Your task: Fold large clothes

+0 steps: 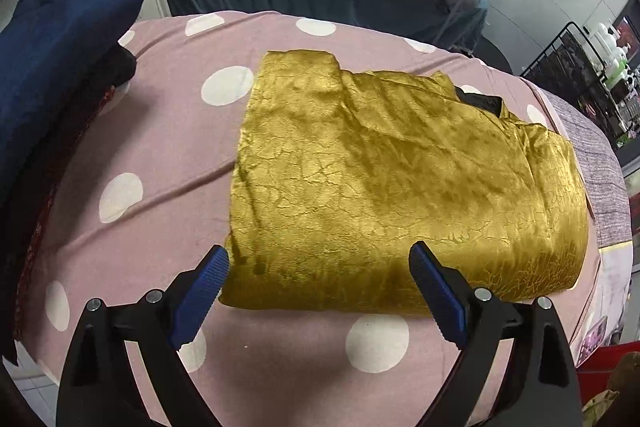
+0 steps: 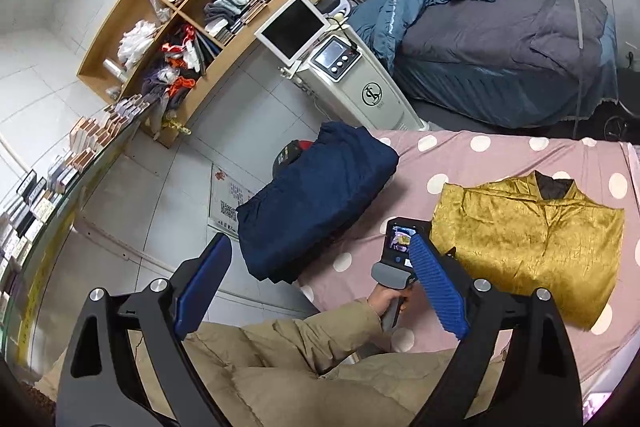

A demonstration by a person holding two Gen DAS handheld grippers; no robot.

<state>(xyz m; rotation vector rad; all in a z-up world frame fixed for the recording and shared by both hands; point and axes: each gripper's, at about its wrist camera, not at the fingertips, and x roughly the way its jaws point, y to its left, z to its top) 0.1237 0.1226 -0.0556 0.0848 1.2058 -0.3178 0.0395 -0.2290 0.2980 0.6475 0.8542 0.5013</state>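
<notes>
A shiny gold garment [image 1: 400, 183] lies folded into a rough rectangle on the pink polka-dot bed [image 1: 160, 155], its black-lined collar [image 1: 480, 103] at the far right. My left gripper [image 1: 320, 259] hovers open just above the garment's near edge, blue pads apart and holding nothing. From high up and to the left, the right wrist view shows the same gold garment [image 2: 528, 239]. My right gripper [image 2: 320, 259] is open and empty, raised well off the bed. Below it a hand in a tan sleeve [image 2: 304, 339] holds the left gripper's handle [image 2: 396, 291].
A folded navy garment [image 1: 60, 75] sits stacked on darker clothes at the bed's left edge [image 2: 316, 195]. Beyond stand a second bed with grey and blue bedding [image 2: 500, 59], a white machine with screens [image 2: 344, 75] and a wooden shelf unit [image 2: 192, 19]. A black rack [image 1: 580, 79] stands right.
</notes>
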